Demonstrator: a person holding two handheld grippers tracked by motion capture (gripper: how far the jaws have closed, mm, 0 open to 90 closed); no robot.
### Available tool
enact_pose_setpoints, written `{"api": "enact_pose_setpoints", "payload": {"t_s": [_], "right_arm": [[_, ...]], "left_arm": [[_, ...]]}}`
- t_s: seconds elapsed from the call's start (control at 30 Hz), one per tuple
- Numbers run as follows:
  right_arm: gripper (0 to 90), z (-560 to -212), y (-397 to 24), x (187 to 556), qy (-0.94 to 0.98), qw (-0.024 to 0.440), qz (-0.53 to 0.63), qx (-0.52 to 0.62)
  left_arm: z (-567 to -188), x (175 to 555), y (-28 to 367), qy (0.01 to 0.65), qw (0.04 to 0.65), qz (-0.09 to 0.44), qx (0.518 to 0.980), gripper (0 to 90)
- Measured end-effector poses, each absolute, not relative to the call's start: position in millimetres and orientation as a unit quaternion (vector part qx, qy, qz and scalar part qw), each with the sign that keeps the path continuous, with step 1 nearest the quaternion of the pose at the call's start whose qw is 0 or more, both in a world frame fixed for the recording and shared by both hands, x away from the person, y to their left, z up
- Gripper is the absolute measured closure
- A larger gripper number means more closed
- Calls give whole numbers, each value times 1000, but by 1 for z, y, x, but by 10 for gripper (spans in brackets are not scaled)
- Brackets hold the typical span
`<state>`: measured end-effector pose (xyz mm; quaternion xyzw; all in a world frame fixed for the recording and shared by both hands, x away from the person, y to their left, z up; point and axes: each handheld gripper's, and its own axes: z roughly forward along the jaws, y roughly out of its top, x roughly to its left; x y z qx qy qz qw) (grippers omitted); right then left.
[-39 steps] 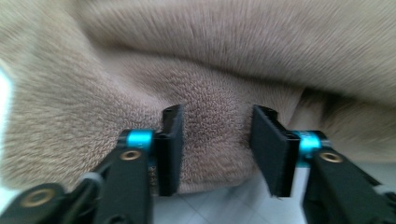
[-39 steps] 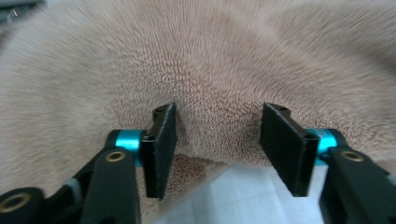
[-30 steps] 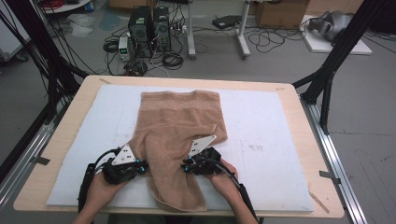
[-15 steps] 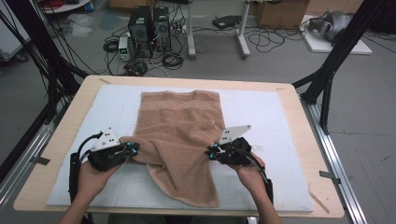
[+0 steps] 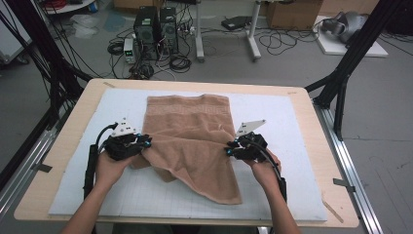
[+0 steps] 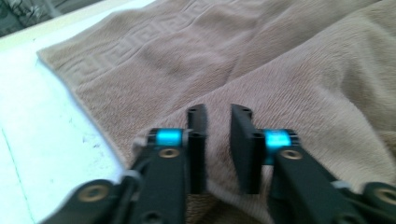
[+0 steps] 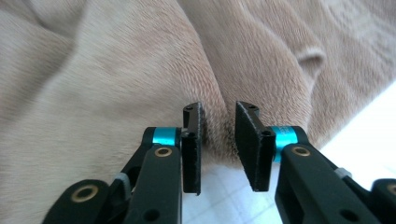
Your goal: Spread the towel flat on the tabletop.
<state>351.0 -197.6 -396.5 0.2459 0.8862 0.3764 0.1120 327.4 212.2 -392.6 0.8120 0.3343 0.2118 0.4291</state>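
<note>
Both forearms are bare, with no sleeves showing. The left gripper [image 5: 144, 143] and right gripper [image 5: 229, 149] are black, each topped by a grey three-cornered plate, and a black cable loops back from each along the arm. Close up, the fingers [image 6: 196, 140] are flat black slabs with small screws near the tips. Each finger sits on a black link arm behind a bright cyan collar, with brass-coloured pivot rivets below. The right gripper's fingers [image 7: 192, 144] are built alike.

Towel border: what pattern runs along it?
A woven Greek-key pattern, tan like the rest of the towel; it shows best in the left gripper view.
</note>
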Motion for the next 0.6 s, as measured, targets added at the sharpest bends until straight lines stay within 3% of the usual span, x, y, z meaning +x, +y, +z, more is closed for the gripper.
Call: {"api": "enact_pose_setpoints", "payload": {"t_s": [0.1, 0.27, 0.43, 0.6], "right_arm": [[620, -387, -202, 340, 878, 110, 400, 241], [566, -389, -200, 316, 880, 94, 415, 209], [512, -415, -192, 304, 899, 71, 384, 198], [520, -438, -185, 301, 912, 57, 356, 196]], "left_arm": [[-385, 317, 221, 328, 436, 210, 811, 653], [-386, 300, 231, 320, 453, 188, 811, 618], [-400, 300, 214, 302, 440, 158, 831, 561], [-418, 306, 189, 285, 401, 146, 858, 575]]}}
